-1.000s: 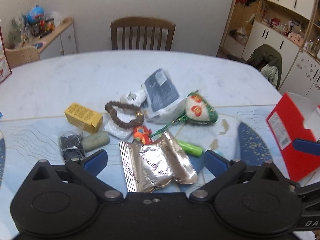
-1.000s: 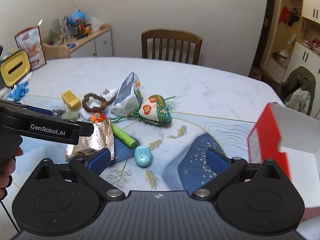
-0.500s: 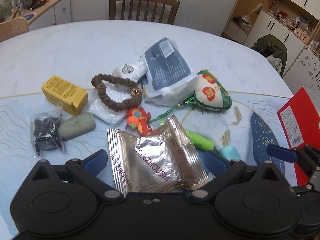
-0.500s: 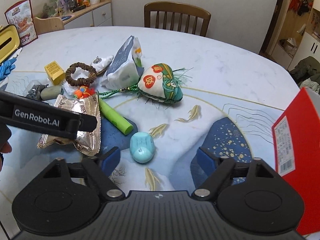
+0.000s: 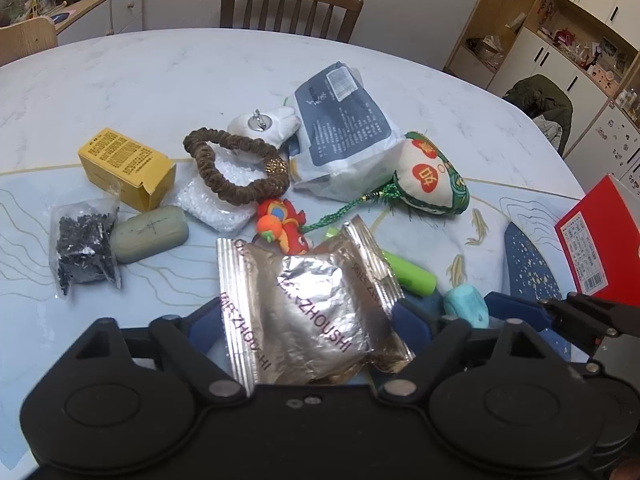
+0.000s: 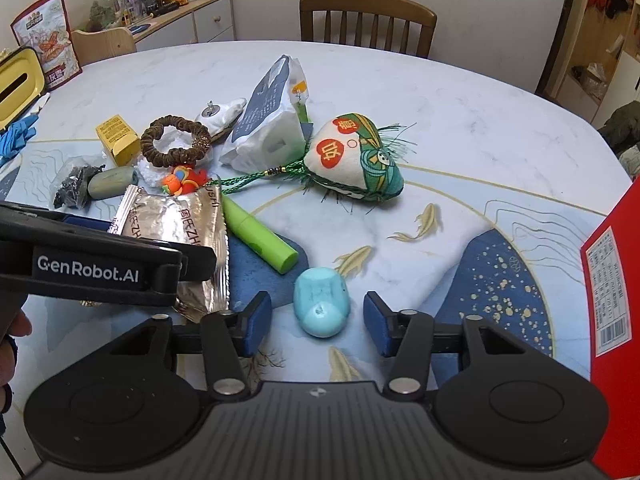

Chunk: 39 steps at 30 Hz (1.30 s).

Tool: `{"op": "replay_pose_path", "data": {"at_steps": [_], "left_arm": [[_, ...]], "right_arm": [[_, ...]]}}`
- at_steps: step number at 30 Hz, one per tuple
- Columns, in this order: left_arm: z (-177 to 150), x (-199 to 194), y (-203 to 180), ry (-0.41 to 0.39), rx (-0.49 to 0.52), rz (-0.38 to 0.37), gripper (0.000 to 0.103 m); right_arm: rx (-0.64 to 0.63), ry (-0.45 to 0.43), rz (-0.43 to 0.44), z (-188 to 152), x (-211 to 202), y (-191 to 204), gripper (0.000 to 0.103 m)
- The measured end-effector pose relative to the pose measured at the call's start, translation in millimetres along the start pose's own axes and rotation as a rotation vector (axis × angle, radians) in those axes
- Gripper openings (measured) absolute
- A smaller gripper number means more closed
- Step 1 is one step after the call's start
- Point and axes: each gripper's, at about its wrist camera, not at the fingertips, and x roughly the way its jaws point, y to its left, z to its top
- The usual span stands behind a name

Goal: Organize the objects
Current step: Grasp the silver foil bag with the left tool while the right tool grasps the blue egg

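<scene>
**Helper:** Right wrist view first. What do you have there?

**Me:** My right gripper has its jaws open, one on each side of the small turquoise piece, not touching it. It lies on the table just in front of the green tube. I judge it light, hard and smooth, so it may slip; I would take it across its middle.

**Helper:** And the left one?

**Me:** My left gripper has its jaws spread wide around the near edge of the silver foil packet, which touches the green tube on its left side. I cannot tell if the pads already touch it. The foil looks thin, light and crinkly; it will bend, so I think a sealed edge is the best hold.

**Helper:** Any writing?

**Me:** "ZHOUSHI" on the packet, "GenRobot.AI" on the left gripper's side. The red box, far right of the tube, has a label too small to read.
</scene>
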Motion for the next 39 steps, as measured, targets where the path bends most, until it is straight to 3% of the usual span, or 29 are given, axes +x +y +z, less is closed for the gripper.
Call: {"op": "replay_pose_path", "data": {"at_steps": [5, 7, 10, 13, 26, 31, 39], "left_arm": [[-1.8, -3.7, 0.2, -0.012, 0.018, 0.002, 0.079], [-2.6, -5.1, -1.0, -0.014, 0.028, -0.025, 0.064], [-3.7, -7.0, -3.3, -0.022, 0.042, -0.023, 0.061], [-4.9, -9.8, -2.6, -0.030, 0.050, -0.031, 0.056], [-11.5, -28.1, 5.4, -0.029, 0.033, -0.079, 0.050], [-11.2, -49.3, 4.3, -0.040, 0.024, -0.119, 0.050], [-2.0, -89.7, -17.4, -0.069, 0.063, -0.190, 0.050]], "right_arm": [[0.037, 0.015, -0.004, 1.7, 2.5, -0.1, 0.042], [0.047, 0.018, -0.010, 1.9, 2.4, -0.3, 0.037], [0.068, 0.022, -0.016, 3.1, 1.8, -1.5, 0.030], [0.073, 0.021, -0.023, 4.0, 0.3, -1.0, 0.030], [0.088, 0.009, -0.034, 2.4, -35.8, 5.9, 0.030], [0.126, 0.011, -0.034, 1.8, -64.8, -0.7, 0.030], [0.166, -0.058, -0.044, 4.7, -126.5, -17.5, 0.030]]}}
